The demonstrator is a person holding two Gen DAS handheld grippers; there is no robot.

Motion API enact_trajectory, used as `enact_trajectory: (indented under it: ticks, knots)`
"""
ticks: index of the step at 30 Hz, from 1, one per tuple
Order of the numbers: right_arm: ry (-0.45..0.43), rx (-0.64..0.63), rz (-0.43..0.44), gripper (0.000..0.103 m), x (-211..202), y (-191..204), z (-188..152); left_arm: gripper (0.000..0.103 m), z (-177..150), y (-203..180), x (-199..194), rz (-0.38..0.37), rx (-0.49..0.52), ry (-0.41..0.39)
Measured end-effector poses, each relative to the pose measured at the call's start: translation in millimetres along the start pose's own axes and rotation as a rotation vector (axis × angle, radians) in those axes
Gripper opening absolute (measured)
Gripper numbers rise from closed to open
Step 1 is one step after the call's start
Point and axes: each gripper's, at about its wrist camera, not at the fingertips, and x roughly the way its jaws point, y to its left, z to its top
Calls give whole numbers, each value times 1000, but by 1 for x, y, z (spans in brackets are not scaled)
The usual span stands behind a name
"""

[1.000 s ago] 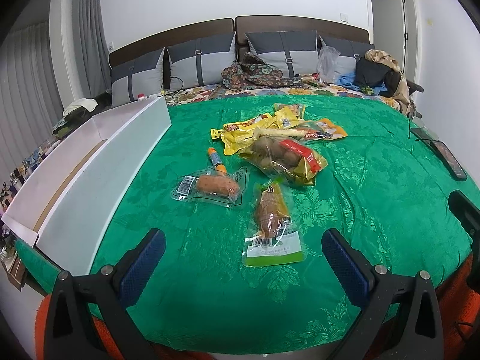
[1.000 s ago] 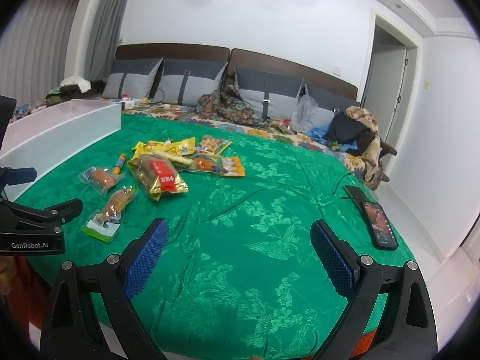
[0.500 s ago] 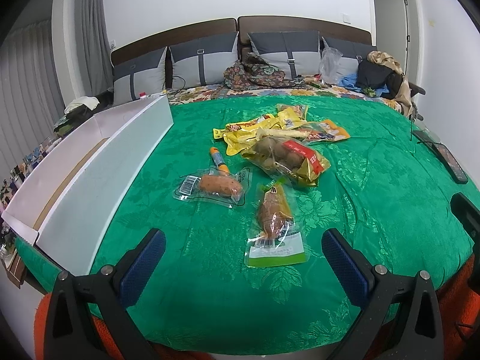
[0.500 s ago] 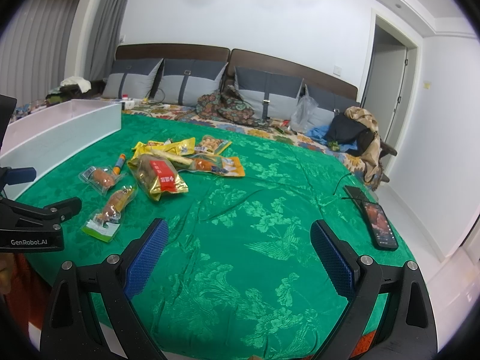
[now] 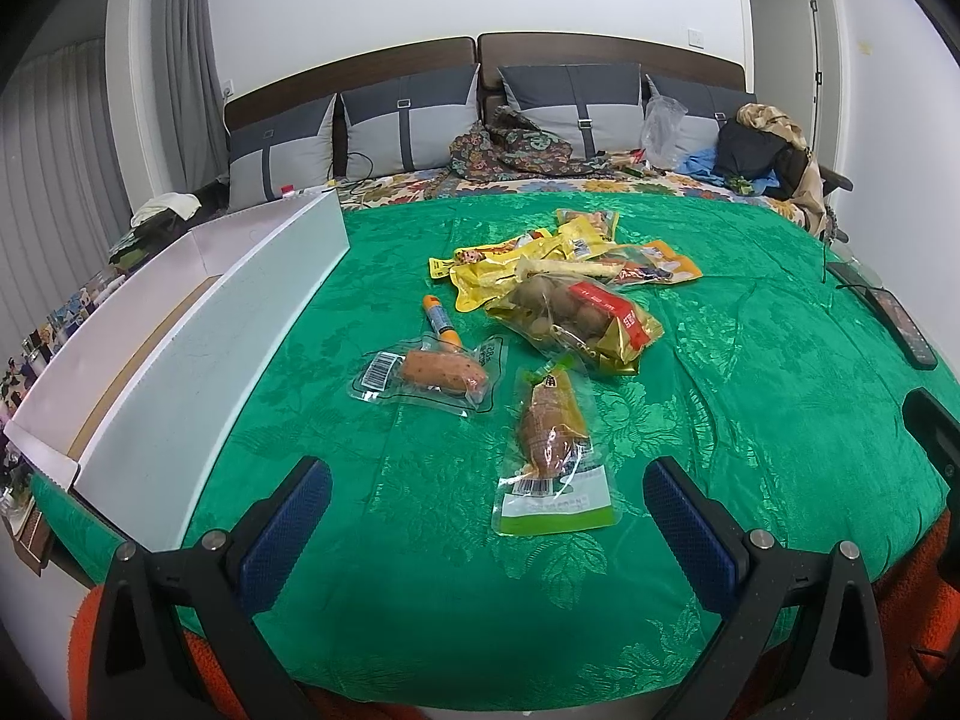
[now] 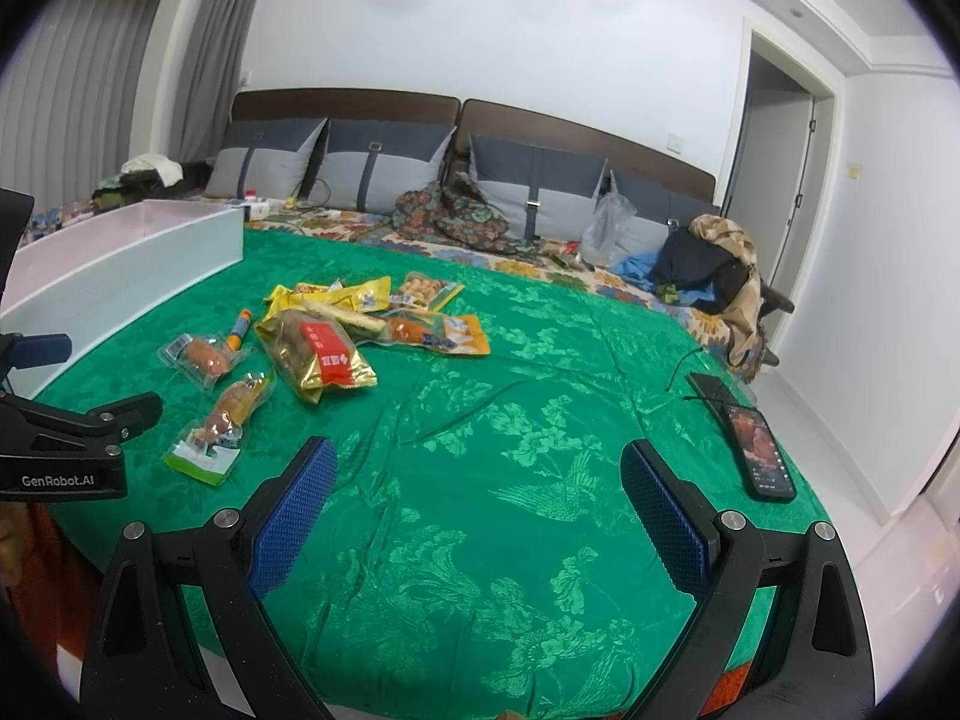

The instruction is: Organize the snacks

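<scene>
Now | left hand-held gripper spread wide, level | right hand-held gripper spread wide, level

The yellow packets overlap, print too small to read; the white box is perhaps edge-cropped.

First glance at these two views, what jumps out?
The bright green bedspread fills both views, with a heap of snack packets at its middle. A long white box runs along its left side, and a phone lies at the right edge. Both the left claw and right claw hang open, holding nothing.
</scene>
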Motion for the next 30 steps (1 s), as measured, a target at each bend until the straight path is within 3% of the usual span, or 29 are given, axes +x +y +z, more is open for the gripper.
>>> enact_trajectory:
  ticks: [30]
  knots:
    - [7,-15,8,97,1,4,-2,103,0,8,2,7,-14,17]
